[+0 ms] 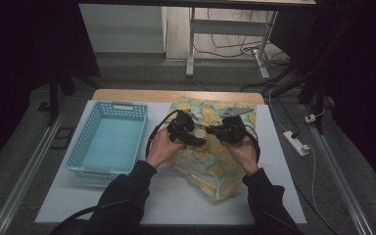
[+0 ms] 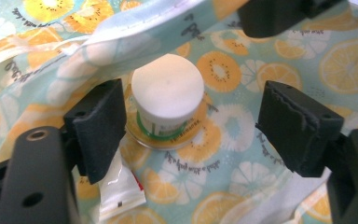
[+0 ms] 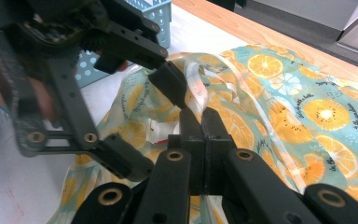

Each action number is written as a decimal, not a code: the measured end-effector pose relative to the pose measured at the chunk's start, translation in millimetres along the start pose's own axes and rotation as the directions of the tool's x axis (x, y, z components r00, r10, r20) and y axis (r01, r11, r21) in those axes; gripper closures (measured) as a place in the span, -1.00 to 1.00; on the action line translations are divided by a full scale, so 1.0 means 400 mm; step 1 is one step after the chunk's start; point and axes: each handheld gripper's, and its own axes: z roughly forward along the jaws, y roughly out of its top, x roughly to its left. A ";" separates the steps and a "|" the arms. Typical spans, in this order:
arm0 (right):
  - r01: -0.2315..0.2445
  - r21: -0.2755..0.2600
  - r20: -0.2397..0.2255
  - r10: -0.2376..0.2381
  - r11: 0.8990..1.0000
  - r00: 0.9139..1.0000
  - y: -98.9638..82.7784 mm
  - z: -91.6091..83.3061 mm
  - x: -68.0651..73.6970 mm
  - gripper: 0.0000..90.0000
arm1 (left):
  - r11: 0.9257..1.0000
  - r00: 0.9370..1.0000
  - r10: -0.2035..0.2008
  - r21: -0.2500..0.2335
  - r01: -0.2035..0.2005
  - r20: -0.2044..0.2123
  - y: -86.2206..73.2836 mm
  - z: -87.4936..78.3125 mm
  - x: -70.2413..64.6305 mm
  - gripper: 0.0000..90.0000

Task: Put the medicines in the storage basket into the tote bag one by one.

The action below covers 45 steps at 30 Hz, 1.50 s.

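Observation:
A fabric bag (image 1: 215,171) printed with orange and lemon slices lies on the white table top. My right gripper (image 3: 203,122) is shut on the bag's rim and holds the mouth up. My left gripper (image 2: 191,112) reaches into the opening with its jaws wide apart. Between and below them a small jar with a white lid (image 2: 168,88) rests on the bag's lining, close to the left pad (image 2: 98,126) and well apart from the other. A white sachet (image 2: 116,186) lies beside it. From above, the left gripper (image 1: 188,132) and the right gripper (image 1: 221,132) face each other over the bag.
A light blue plastic basket (image 1: 107,142) stands on the table to the left of the bag. The table's wooden edge (image 1: 176,94) runs along the far side. A power strip (image 1: 296,142) and cables lie on the floor at right.

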 end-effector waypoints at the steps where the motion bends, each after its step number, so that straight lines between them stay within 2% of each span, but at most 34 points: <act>1: 0.000 0.001 -0.001 0.000 1.000 1.000 0.000 0.000 0.000 1.00 | 1.000 1.000 -0.002 -0.001 0.002 0.006 -0.002 -0.004 -0.001 -0.51; 6: 0.000 0.001 0.000 0.000 1.000 1.000 0.000 0.000 0.001 1.00 | 1.000 1.000 -0.003 -0.017 0.003 0.027 -0.014 -0.025 -0.010 -0.66; 13: 0.001 0.002 0.000 -0.001 1.000 1.000 0.000 0.000 0.002 1.00 | 0.999 0.996 -0.002 -0.053 0.006 0.084 -0.036 -0.048 -0.020 -0.89; 18: 0.004 0.003 -0.001 -0.004 1.000 1.000 0.000 0.001 0.003 1.00 | 0.997 0.993 0.017 -0.081 -0.008 0.118 -0.053 -0.063 -0.029 -0.94; 23: 0.004 0.005 -0.001 -0.004 1.000 1.000 0.000 0.002 0.004 1.00 | 0.996 0.990 0.028 -0.082 -0.017 0.142 -0.069 -0.070 -0.042 -0.97; 27: 0.005 0.007 -0.002 -0.005 1.000 1.000 0.000 0.002 0.004 1.00 | 0.996 0.990 0.044 -0.084 -0.033 0.132 -0.083 -0.077 -0.053 -0.97; 36: 0.009 0.010 -0.005 -0.009 1.000 1.000 -0.001 0.006 0.007 1.00 | 0.995 0.992 0.050 -0.092 -0.040 0.114 -0.115 -0.083 -0.065 -0.99; 41: 0.010 0.011 -0.005 -0.010 1.000 1.000 -0.002 0.007 0.008 1.00 | 0.995 0.991 0.032 -0.097 -0.020 0.132 -0.136 -0.079 -0.065 -1.00; 45: 0.010 0.015 -0.006 -0.010 1.000 1.000 -0.002 0.008 0.007 1.00 | 0.996 0.991 0.040 -0.090 -0.029 0.127 -0.152 -0.070 -0.068 -1.00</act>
